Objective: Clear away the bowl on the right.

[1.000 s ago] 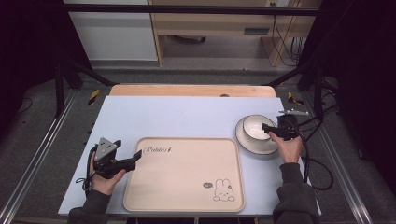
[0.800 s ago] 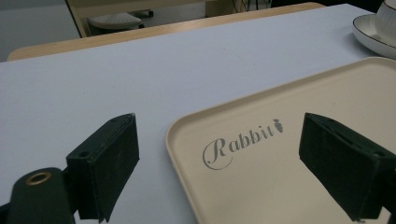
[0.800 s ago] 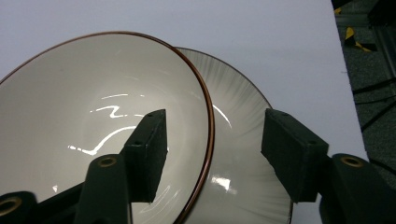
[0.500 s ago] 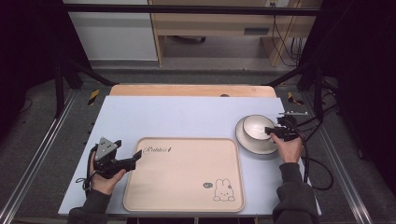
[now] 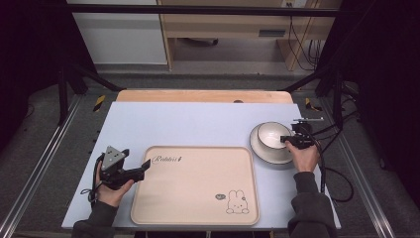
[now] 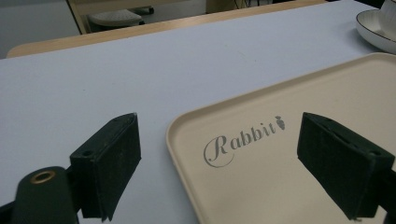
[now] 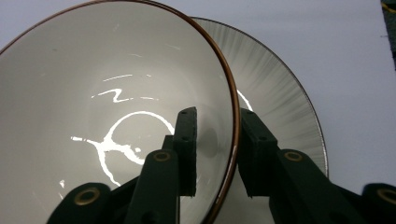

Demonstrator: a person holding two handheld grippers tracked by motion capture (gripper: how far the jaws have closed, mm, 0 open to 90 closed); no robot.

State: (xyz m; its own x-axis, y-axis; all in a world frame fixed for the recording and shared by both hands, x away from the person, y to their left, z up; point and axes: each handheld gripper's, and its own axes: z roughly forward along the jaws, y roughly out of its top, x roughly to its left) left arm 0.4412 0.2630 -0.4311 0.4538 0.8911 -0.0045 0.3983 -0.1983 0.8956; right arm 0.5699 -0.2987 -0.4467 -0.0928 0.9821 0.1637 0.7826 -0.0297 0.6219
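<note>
One bowl (image 5: 272, 136), one plate (image 5: 267, 154), one tray (image 5: 195, 186); right gripper (image 5: 286, 141) pinching bowl rim.

Bowl (image 7: 116, 116) runs off the left and bottom edges ahead of the right gripper (image 7: 217, 149); plate (image 7: 280, 102) mostly hidden behind it. Beyond the left gripper (image 6: 219, 172) (jaws wide), tray (image 6: 327, 93) is cropped right and below.

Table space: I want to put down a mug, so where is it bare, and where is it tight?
The tray is bare apart from its print. The blue table is free behind the tray, across to the plate. It is crowded on the right, where the right tongs grip the bowl rim over the plate, and at the tray's left edge, by the open left tongs.
</note>
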